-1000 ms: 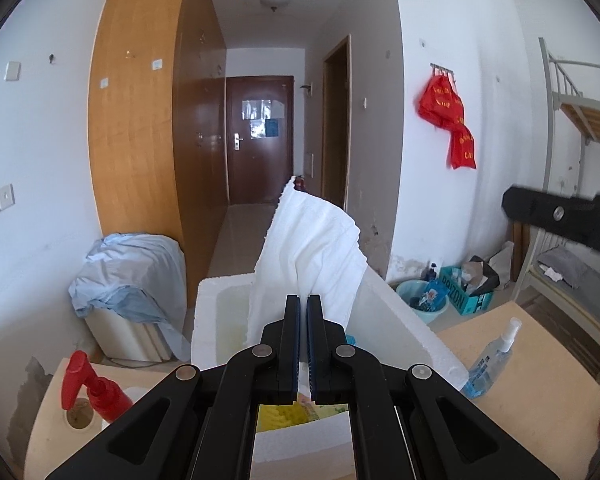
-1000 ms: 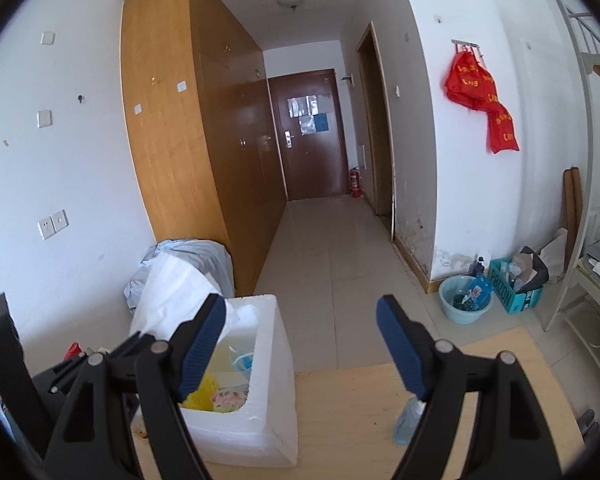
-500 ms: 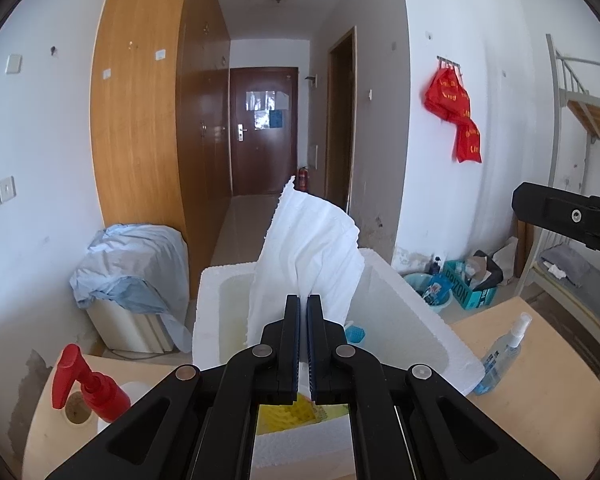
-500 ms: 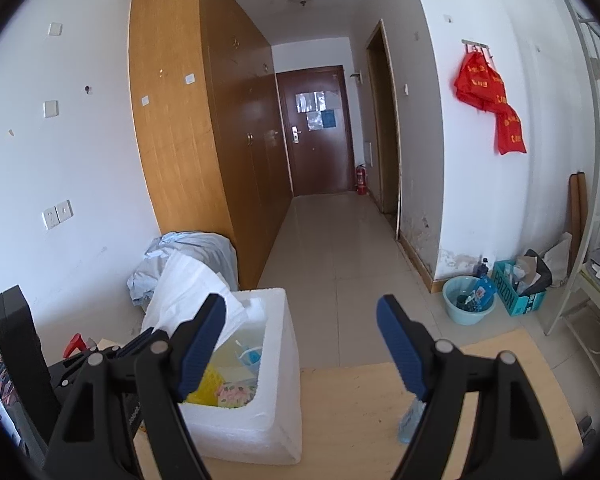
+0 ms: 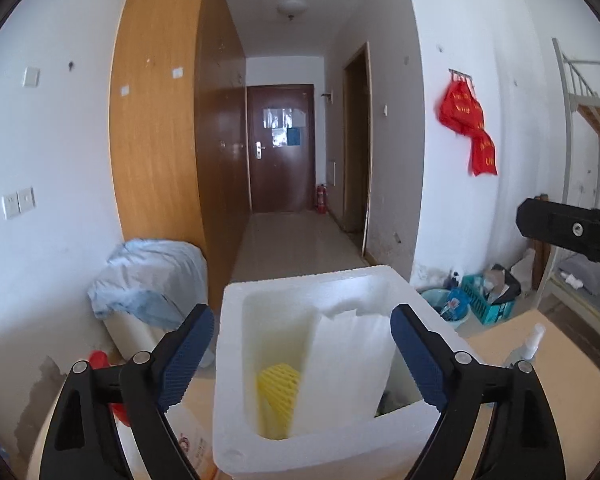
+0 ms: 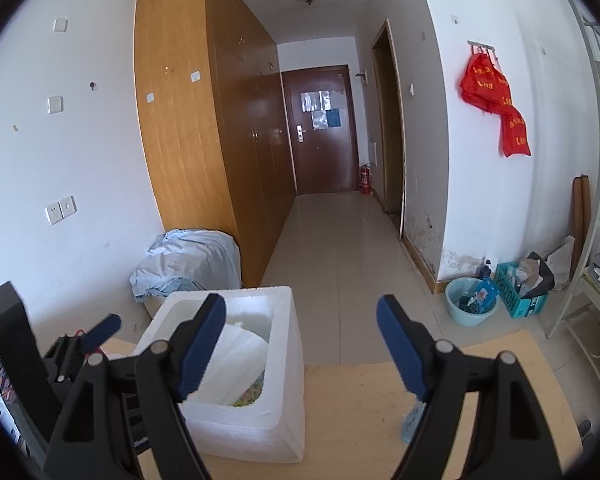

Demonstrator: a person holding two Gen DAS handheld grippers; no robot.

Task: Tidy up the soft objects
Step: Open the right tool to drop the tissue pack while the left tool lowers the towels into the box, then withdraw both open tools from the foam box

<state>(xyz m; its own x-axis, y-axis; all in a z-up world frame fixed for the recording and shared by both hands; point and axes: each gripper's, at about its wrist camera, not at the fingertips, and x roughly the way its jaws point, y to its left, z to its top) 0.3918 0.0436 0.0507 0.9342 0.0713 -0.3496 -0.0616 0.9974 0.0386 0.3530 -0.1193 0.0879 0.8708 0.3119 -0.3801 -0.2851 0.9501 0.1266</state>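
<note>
now the left gripper (image 5: 302,342) hangs spread wide just above the white foam box (image 5: 414,416), one blue pad on either side of the box's opening and nothing between them. inside the box, a white foam sheet (image 5: 346,368) leans tilted against the right inner wall, its upper edge just below the rim. beside it on the left, a yellow foam net (image 5: 278,380) sits lower down in the box. from the right wrist view the same white sheet (image 6: 240,356) fills most of the opening, and a scrap of something colourful shows under it at the near wall; what it is cannot be told.

the right gripper (image 6: 300,338) is also parted wide and carries nothing, held over the tabletop (image 6: 356,408) to the right of the box. the box stands at the tabletop's far edge, with bare wooden surface to its right. a clear spray bottle (image 5: 530,344) stands near the right part of the tabletop, well apart from the box. to the left of the box, a red pump bottle (image 5: 100,362) is partly hidden behind the left gripper's finger.

beyond the tabletop the tiled floor (image 6: 340,248) runs open down the corridor. a blue basin (image 6: 470,302) with bottles in it and a teal crate (image 6: 516,300) sit on the floor by the right wall.
</note>
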